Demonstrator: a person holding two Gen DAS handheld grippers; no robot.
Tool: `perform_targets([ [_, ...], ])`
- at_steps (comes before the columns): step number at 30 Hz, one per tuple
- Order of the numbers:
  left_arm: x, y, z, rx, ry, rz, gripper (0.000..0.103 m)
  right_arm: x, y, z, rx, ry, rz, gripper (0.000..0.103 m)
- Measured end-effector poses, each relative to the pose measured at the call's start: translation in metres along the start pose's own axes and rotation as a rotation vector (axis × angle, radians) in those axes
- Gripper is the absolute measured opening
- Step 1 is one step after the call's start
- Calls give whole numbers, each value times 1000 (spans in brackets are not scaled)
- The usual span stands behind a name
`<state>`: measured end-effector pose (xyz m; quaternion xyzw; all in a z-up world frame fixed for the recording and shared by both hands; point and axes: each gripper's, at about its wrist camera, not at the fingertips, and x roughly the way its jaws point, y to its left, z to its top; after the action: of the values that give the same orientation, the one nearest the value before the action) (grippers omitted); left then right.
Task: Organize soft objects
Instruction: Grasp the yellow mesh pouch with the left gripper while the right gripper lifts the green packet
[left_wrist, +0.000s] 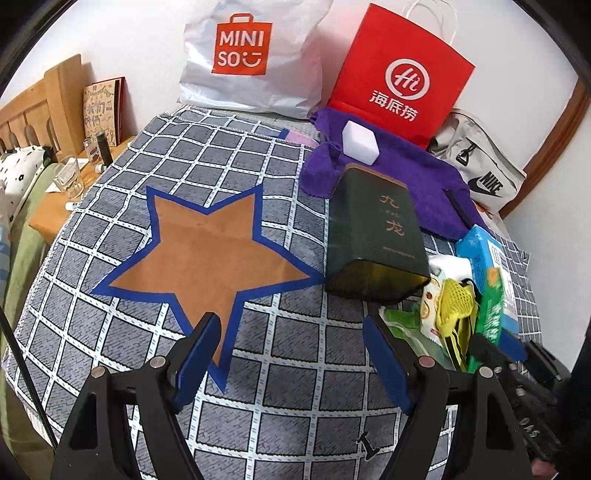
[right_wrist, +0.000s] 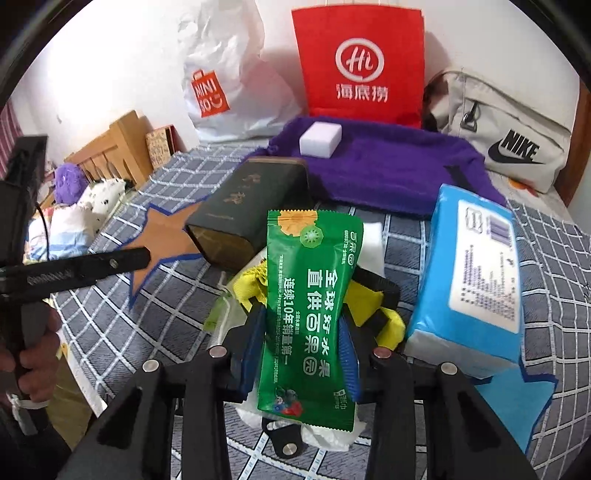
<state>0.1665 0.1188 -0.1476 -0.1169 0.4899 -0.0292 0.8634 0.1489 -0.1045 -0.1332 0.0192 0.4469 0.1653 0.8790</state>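
Holding a green wet-wipe sachet (right_wrist: 310, 310) between its blue fingers (right_wrist: 349, 354), the right claw (right_wrist: 301, 354) is closed on the packet's lower half, the packet standing upright above a small heap near the front of the checked cloth (left_wrist: 258, 424). Item, left claw (left_wrist: 291, 354): jaws spread wide, nothing between them, hanging over the cloth just beside the lower point of the brown star (left_wrist: 207, 254) outlined in blue. Item, star: bare in the left wrist view, though the dark green tin (left_wrist: 376, 236) lies on its side at the star's right edge. Item, heap under the sachet: a yellow mesh piece (right_wrist: 369, 306) with black straps, white tissue or packets (right_wrist: 369, 240) and a pale green wrapper (right_wrist: 221, 314), all piled together. Item, blue tissue pack (right_wrist: 476, 273): lying on the cloth just right of the heap, its near end over a blue arrow shape (right_wrist: 517, 406). Item, purple towel (right_wrist: 388, 166): spread at the back in front of the red paper bag (right_wrist: 360, 62), a white sponge block (right_wrist: 320, 139) resting on it. Status, as a judgement: sorting appears early; one soft piece is in hand and unplaced, the star marker holds nothing soft, and the tissues, mesh piece, towel and sponge appear unsorted. Whether the star or the arrow is the intended spot cannot be told.
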Motion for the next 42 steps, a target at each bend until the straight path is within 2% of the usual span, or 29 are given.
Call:
perform_targets([
  [4,-3,-11,-5,23,2,-11,78,-16,-7,-3,24,-29,47,38],
  [10,-5,-40,-15,82,-3,-33,78,-36,-25,-14,43,-56,45,38],
  [14,-2,-66,-17,145,-7,-93,78,-43,-41,-28,43,-45,35,38],
  [20,4,-103,-18,249,-40,-108,77,-51,-64,-51,48,-21,37,38],
  [23,6,-116,-17,293,-52,-122,67,-50,-74,-61,52,1,34,38],
  [25,10,-123,-16,312,-58,-119,66,-48,-80,-67,57,13,35,38],
  [27,17,-128,-15,323,-45,-106,56,-45,-85,-71,69,26,43,38],
  [28,20,-129,-14,326,-38,-109,54,-43,-88,-73,74,32,44,38],
  [32,32,-133,-14,339,-11,-111,49,-33,-96,-82,74,67,34,38],
  [38,46,-135,-16,346,27,-120,47,-21,-106,-88,96,102,41,38],
  [39,46,-134,-15,337,24,-130,38,-19,-107,-89,100,106,41,38],
  [41,44,-132,-13,320,20,-144,33,-16,-108,-89,104,114,40,38],
  [42,43,-130,-12,312,15,-157,25,-16,-107,-88,103,112,39,38],
])
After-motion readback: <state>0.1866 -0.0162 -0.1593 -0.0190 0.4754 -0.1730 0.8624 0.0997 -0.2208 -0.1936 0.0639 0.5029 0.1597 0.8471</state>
